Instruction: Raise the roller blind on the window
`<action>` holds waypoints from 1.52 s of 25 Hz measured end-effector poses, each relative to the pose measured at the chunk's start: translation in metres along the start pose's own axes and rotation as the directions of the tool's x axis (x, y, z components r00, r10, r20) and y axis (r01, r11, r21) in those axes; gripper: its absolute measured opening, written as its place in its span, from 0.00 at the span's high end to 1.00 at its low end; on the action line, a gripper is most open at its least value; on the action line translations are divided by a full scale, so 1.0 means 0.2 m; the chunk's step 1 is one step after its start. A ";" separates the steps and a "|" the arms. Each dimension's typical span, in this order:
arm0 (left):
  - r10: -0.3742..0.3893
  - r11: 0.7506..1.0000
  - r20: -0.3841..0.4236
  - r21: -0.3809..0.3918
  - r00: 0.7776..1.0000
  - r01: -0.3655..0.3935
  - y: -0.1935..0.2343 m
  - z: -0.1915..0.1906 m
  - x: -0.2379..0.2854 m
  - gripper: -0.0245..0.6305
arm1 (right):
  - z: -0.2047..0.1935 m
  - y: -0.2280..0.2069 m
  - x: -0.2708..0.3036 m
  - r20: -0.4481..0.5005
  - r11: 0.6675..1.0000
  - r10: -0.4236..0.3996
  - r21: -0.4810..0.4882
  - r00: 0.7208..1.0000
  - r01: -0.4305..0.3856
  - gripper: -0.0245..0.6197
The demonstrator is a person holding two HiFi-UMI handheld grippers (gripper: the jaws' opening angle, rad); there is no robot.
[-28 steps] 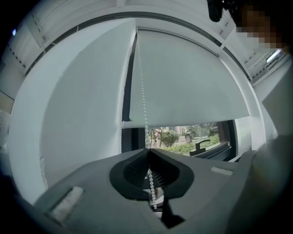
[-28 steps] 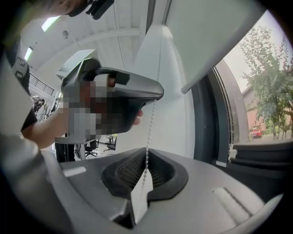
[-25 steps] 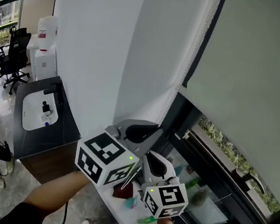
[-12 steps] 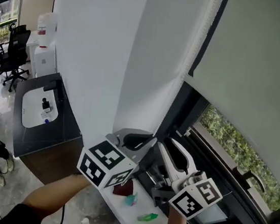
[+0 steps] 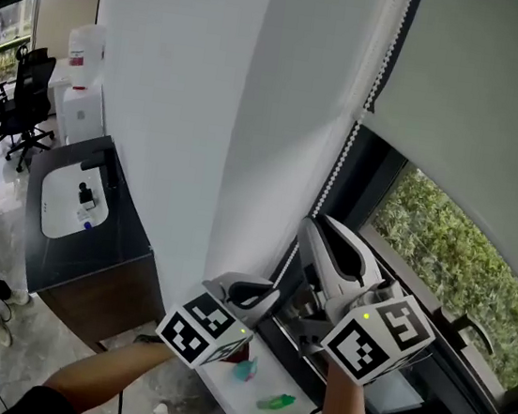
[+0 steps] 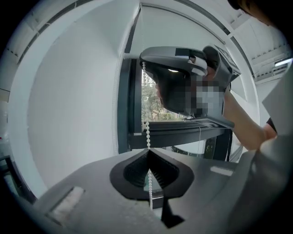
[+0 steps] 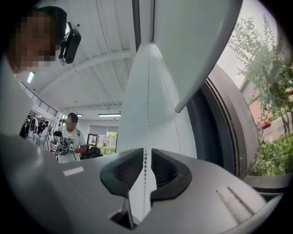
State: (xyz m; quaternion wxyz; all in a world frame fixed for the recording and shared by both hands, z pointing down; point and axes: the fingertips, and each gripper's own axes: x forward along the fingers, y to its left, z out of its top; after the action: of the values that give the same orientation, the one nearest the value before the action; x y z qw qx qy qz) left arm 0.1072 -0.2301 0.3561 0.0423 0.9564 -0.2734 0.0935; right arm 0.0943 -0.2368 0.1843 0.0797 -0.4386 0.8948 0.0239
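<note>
Pinching the bead chain (image 6: 147, 132) left of the window (image 5: 442, 254), the left tongs (image 6: 148, 151) sit below the right tongs (image 7: 145, 154), which have just been closing loosely around it; the roller blind (image 5: 480, 107) covers the window's top.

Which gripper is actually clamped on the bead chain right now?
The left gripper: its jaws are pinched shut on the bead chain. The right gripper has jaws that were just closing but stand apart, with the chain running free between them.
</note>
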 end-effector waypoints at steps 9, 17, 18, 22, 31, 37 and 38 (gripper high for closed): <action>-0.026 1.000 -0.030 -0.010 0.999 0.026 -0.02 -0.08 0.00 0.95 | -0.05 0.01 0.03 -0.018 0.999 0.004 -0.039 1.000 -0.005 0.95; 0.036 0.997 0.192 -0.074 0.981 -0.023 0.12 0.30 -0.22 0.83 | -0.10 -0.04 0.03 -0.005 1.000 0.002 -0.024 1.000 -0.002 0.95; 0.046 0.997 0.230 -0.066 0.972 -0.032 0.13 0.39 -0.25 0.83 | -0.13 -0.04 0.03 -0.015 1.000 0.002 -0.024 1.000 -0.002 0.95; 0.067 0.997 0.289 0.002 0.955 -0.071 0.15 0.59 -0.29 0.83 | -0.32 -0.01 0.02 -0.073 1.000 0.015 0.011 0.997 -0.015 0.95; 0.042 0.998 0.283 0.038 0.958 -0.055 0.09 0.69 -0.19 0.83 | -0.55 0.02 -0.04 -0.116 1.000 -0.010 0.006 0.993 0.011 0.95; 0.054 0.994 0.326 0.072 0.944 -0.081 0.07 0.77 -0.18 0.85 | -0.67 0.02 -0.07 -0.155 1.000 0.001 0.026 0.988 0.003 0.95; 0.059 0.993 0.328 0.076 0.943 -0.088 0.07 0.78 -0.18 0.86 | -0.68 0.02 -0.07 -0.159 1.000 0.003 0.029 0.987 0.001 0.95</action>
State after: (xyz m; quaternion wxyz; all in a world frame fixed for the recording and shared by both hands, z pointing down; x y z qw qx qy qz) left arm 0.0940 -0.2437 0.1967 -0.0499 0.9487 -0.3077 -0.0520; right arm 0.0828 -0.2385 0.3209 0.0142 -0.4374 0.8988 -0.0242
